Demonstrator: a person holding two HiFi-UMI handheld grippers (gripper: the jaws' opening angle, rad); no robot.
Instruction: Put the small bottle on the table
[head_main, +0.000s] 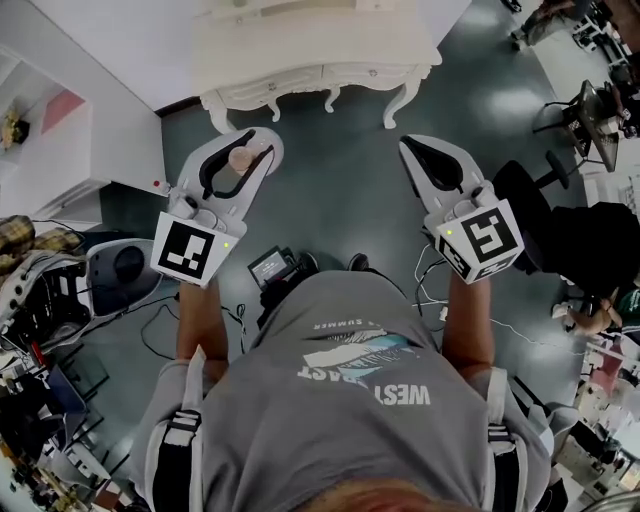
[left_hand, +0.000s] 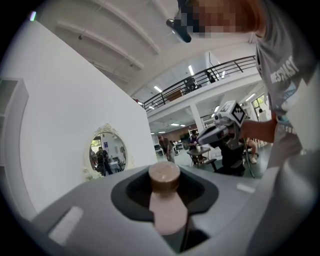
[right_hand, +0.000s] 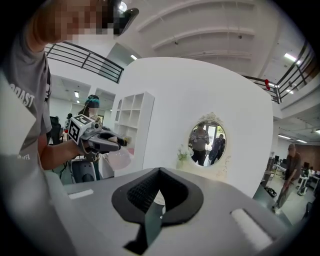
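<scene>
The bottle (head_main: 240, 158) is not on the desk (head_main: 300, 45). It sits in the left gripper (head_main: 250, 146), held in the air short of the desk's front edge, over the dark floor (head_main: 340, 190). The left gripper view shows its jaws closed on the bottle's pale pink body from both sides, with the brown cap (left_hand: 164, 176) sticking out past the grip toward the desk. The jaws stand partly apart, only as wide as the bottle.

The right gripper (head_main: 412, 148) hangs level with the left one, also short of the desk and nearer its right legs. Its jaws are together, with only a thin slit between the pads and nothing held.

The desk is white, with curved legs and 2 drawer fronts, and it stands against a white wall. An oval mirror (right_hand: 207, 142) with an ornate frame stands at the back of the desk. A white shelf (right_hand: 132, 120) stands to the left of the desk. The person (head_main: 350, 400) wears a grey T-shirt and faces the desk, with both arms stretched toward it.
</scene>
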